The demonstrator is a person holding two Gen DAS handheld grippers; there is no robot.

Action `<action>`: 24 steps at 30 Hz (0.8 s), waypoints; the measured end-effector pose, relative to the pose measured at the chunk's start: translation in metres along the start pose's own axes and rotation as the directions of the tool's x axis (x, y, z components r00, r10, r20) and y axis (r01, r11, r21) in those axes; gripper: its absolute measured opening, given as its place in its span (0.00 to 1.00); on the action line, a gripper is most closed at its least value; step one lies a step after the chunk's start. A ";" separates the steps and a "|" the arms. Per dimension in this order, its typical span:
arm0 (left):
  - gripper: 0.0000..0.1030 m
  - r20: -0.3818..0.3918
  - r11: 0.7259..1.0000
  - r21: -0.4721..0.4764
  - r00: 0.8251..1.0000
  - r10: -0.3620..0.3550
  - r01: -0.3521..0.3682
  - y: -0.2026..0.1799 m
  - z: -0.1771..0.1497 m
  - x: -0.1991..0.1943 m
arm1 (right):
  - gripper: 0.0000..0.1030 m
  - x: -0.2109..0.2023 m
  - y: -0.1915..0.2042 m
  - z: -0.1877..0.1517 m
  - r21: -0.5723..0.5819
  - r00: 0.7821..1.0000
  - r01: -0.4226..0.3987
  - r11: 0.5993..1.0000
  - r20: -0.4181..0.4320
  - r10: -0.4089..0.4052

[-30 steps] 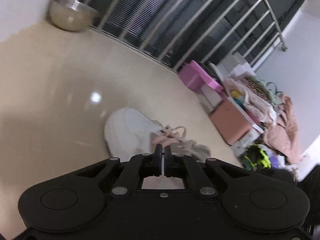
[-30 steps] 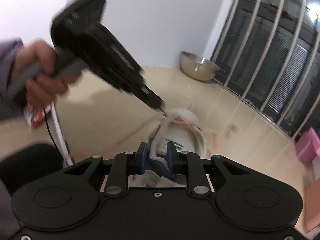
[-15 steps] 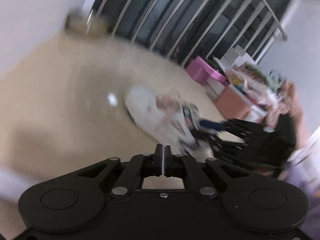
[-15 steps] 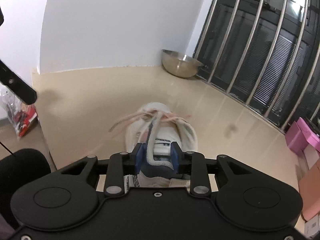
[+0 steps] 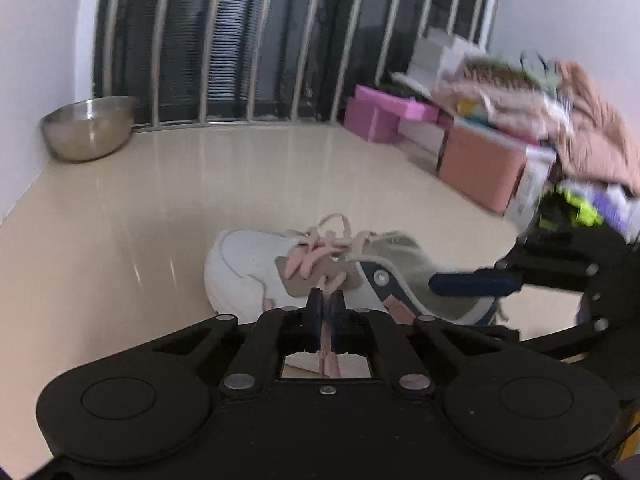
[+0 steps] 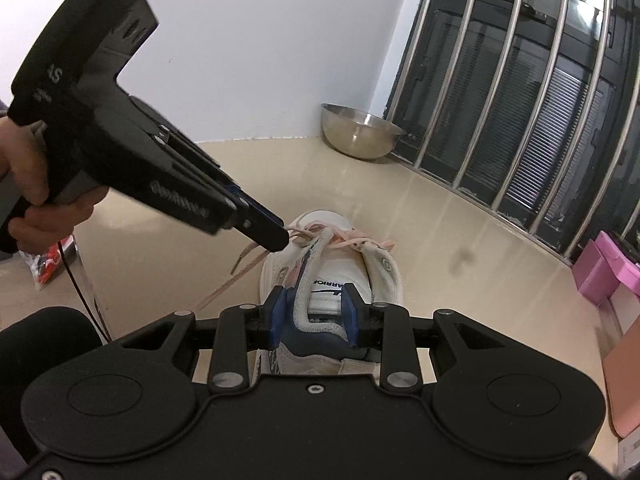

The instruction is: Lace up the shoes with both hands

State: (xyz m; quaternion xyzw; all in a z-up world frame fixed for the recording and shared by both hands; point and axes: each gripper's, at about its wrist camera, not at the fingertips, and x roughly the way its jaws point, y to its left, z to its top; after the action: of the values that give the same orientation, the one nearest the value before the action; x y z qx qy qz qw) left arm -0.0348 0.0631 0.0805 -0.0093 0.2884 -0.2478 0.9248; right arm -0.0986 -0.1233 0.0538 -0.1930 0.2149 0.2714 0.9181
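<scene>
1. While the white shoe (image 5: 256, 276) rests on the cream floor (image 5: 160, 208), its toe points toward the steel bowl (image 5: 86, 128) by the barred window (image 5: 240, 40).
2. At the shoe's eyelets, the left gripper (image 5: 325, 300) has just been closing and now pinches a strand of the pink lace (image 5: 316, 254) between its pressed-together fingers.
3. At the shoe's heel, the right gripper (image 6: 314, 312) clamps the collar and tongue; its jaws stand partly spread around them.
4. Left of the shoe, seen from the right wrist, a hand (image 6: 36, 184) grips the left tool's handle.
5. Beyond the shoe's heel side, pink boxes (image 5: 380, 114) sit by a pile of clothes (image 5: 560, 120).
</scene>
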 end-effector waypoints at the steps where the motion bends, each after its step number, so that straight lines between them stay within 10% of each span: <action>1: 0.03 0.010 1.000 -0.025 1.000 0.002 -0.001 0.005 -0.002 -0.007 | 0.30 0.000 0.000 -0.001 0.008 1.000 0.005 1.000 0.006 -0.005; 8: 0.00 -0.023 0.980 -0.104 0.986 0.165 -0.167 0.042 -0.036 -0.064 | 0.30 0.007 0.005 -0.002 0.019 0.996 0.078 0.997 0.030 -0.078; 13: 0.04 0.015 0.994 -0.054 0.995 0.097 -0.097 0.038 -0.032 -0.076 | 0.30 0.013 0.002 0.000 0.052 0.997 0.069 0.996 0.039 -0.071; 17: 0.57 0.069 0.996 0.083 0.997 0.037 -0.042 0.009 -0.008 -0.036 | 0.30 0.011 0.001 -0.002 0.052 0.997 0.063 0.997 0.042 -0.065; 24: 0.37 0.025 0.970 0.232 0.997 0.066 -0.070 -0.015 0.009 0.033 | 0.30 0.011 -0.002 -0.001 0.059 0.998 0.054 0.997 0.038 -0.057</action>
State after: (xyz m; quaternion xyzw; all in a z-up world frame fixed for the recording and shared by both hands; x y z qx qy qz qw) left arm -0.0134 0.0336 0.0730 0.1071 0.2494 -0.2479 0.9300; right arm -0.0889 -0.1204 0.0478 -0.1668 0.1988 0.2433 0.9346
